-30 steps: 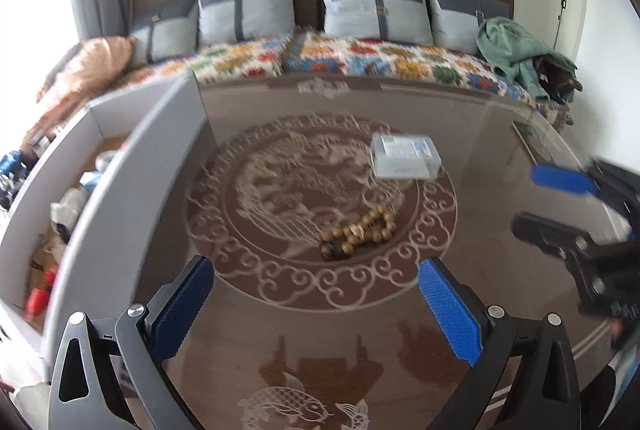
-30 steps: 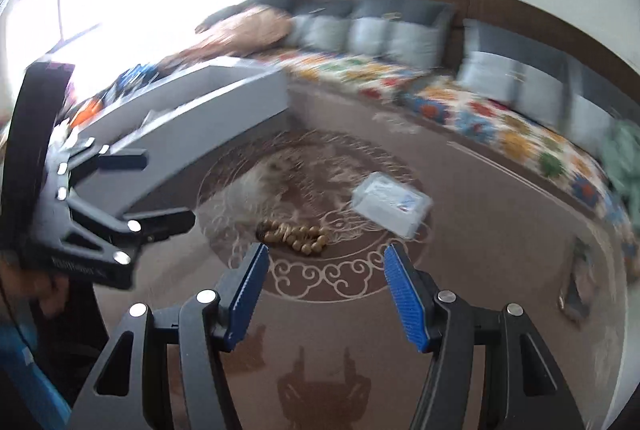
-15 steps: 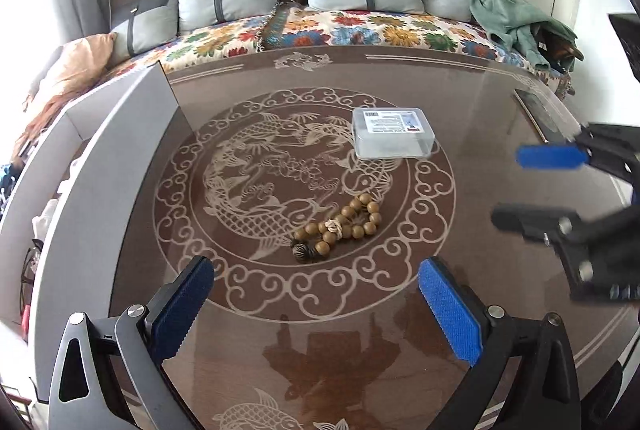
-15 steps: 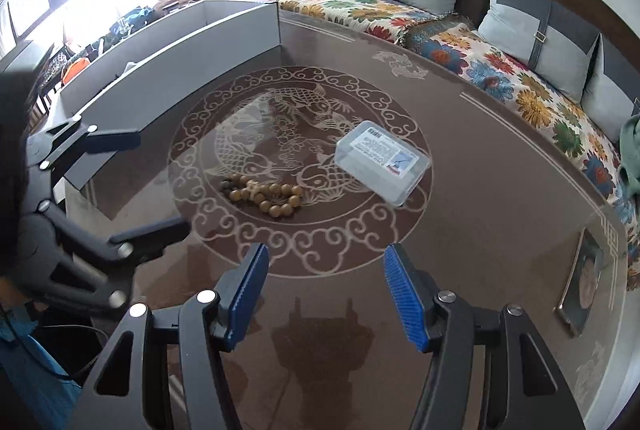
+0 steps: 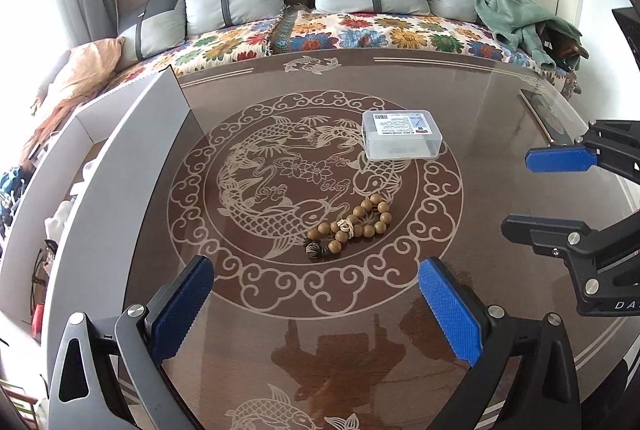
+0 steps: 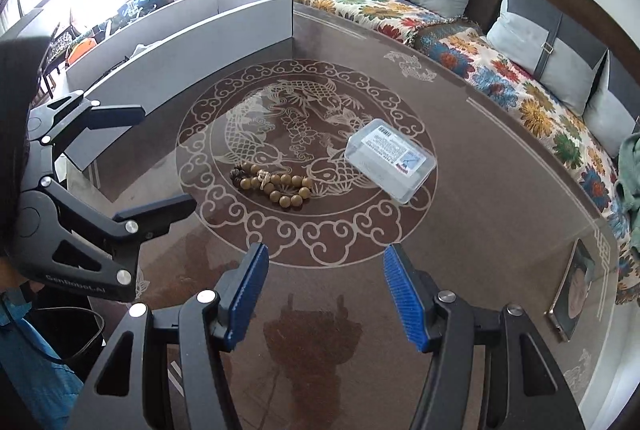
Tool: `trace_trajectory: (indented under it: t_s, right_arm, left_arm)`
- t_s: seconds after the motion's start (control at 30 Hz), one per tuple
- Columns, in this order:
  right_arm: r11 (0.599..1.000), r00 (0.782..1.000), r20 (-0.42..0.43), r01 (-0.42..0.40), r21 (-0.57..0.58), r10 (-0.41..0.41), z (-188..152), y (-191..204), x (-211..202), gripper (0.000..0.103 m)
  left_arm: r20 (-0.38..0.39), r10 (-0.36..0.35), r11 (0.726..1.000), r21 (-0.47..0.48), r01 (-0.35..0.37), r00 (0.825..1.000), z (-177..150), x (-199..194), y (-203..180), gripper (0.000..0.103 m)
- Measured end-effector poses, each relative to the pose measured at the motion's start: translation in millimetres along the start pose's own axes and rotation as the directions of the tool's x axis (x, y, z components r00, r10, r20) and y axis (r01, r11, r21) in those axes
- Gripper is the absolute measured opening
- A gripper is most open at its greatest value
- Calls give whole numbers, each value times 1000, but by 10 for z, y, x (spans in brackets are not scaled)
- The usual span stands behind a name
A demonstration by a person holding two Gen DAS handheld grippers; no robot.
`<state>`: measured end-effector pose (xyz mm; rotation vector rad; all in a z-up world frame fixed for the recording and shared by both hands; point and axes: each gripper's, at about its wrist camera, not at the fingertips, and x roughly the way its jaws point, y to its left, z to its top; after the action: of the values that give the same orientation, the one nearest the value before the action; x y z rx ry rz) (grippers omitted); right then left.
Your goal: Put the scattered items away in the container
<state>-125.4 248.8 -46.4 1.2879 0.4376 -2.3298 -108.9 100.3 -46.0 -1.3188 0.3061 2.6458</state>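
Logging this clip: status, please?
Left gripper and right gripper open, empty. Bead bracelet and clear plastic box still on table, container alongside. Nothing in the way.

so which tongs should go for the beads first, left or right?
Probably left. The bead bracelet lies almost centred ahead of the open left tongs, and the grey container sits on that side. The right tongs, also open, see it off to their left.

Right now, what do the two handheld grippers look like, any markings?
Both are alike: the left gripper and right gripper have black angular frames with silver bolts and triangular cut-outs. Their fingers carry ribbed blue pads. The left one's frame bears pale lettering, too blurred to read surely, in the right wrist view. No cables show.
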Motion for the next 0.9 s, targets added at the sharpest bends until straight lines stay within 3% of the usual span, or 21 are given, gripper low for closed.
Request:
trace_trajectory:
  t_s: [0.53,0.9]
  right_arm:
    - [1000,1000,-11,2,-13,-2,-1,34,26,61]
    - [999,999,-31,-5,-31,4,6,9,76,61]
  left_arm:
    - [3,25,1000,7,-25,1000,-2,13,-16,103]
    - [-15,1,1000,-13,-1,1000,-35,82,15,103]
